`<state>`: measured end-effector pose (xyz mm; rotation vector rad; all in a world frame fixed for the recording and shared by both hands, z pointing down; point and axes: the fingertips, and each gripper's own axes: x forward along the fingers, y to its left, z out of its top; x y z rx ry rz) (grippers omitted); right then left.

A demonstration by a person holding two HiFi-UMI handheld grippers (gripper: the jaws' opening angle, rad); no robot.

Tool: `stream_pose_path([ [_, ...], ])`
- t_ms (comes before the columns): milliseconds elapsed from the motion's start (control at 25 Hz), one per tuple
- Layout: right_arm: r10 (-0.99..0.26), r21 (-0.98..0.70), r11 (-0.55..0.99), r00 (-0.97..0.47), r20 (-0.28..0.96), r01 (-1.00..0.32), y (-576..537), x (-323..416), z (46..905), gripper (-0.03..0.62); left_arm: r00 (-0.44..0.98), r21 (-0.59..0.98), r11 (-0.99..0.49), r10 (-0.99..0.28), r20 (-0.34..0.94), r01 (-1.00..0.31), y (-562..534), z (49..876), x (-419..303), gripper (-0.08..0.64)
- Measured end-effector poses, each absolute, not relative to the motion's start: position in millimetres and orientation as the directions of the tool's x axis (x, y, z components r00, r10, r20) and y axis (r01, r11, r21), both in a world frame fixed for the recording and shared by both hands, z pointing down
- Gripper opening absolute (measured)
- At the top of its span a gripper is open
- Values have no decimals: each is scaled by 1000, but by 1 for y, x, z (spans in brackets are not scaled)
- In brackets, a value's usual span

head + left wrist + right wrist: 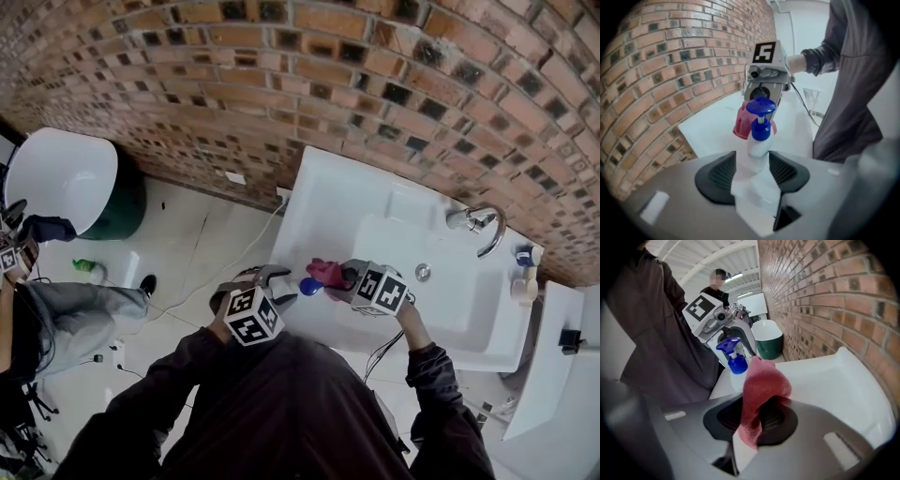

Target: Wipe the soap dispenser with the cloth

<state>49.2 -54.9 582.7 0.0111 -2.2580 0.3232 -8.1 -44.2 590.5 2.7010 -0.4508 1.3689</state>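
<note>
L claw (752, 161) is clamped on soap dispenser (760, 140) at frame centre; R claw (757, 416) is clamped on pink cloth (764, 380), held just beside its pump.

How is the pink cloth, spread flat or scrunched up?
Scrunched up: the pink cloth bulges in a folded wad between the right gripper's closed jaws.

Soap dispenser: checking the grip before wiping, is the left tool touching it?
Touching. The left gripper view shows the left tool closed on the soap dispenser, both pads pressing its white body.
</note>
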Motion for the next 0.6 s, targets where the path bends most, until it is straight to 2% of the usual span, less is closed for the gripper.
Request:
stream_pose_path([
  [80,121,-219,972,-629,768,-80,-43,50,582,66,527,-96,-942,-262,809,-321,-49,592,-11,216],
  [240,165,-258,965,-646,745,-51,-13,43,579,66,513,-121,-926,-303,803,-358,-61,593,-11,139],
  [440,116,-419,881,-759,641,-219,-6,45,577,66,521,-99,-917,-306,797,-387,-63,589,-11,134],
  [600,42,-617,727,-877,478,-301,-25,61,559,66,613,26,-914,-251,749,-405,-41,570,-13,137],
])
